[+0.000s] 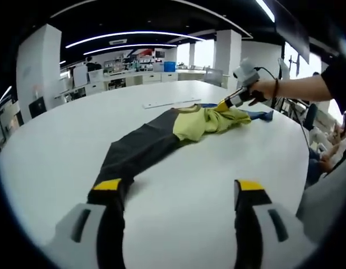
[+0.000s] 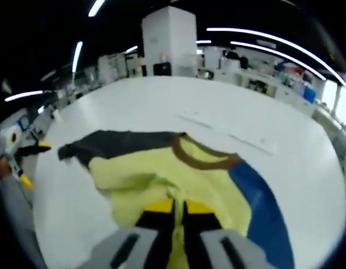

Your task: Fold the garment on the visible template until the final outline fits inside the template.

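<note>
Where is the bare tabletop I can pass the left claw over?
The white round table is bare left of the dark sleeve and near the open left claw. Beyond the collar, only a thin white strip lies. It is crowded where the right claw pinches the yellow, dark and blue garment.

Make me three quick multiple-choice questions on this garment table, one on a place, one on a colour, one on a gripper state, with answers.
1. Where does the garment lie?
A. on the white table
B. on a chair
C. on the floor

2. What colour is the collar?
A. red
B. brown
C. white

3. How is the right gripper?
A. wide open over bare table
B. shut on the yellow fabric
C. holding a ruler

Answers: 1 A, it is spread across the tabletop; 2 B, a brown band rims the neck; 3 B, its jaws meet with yellow cloth between.
</note>
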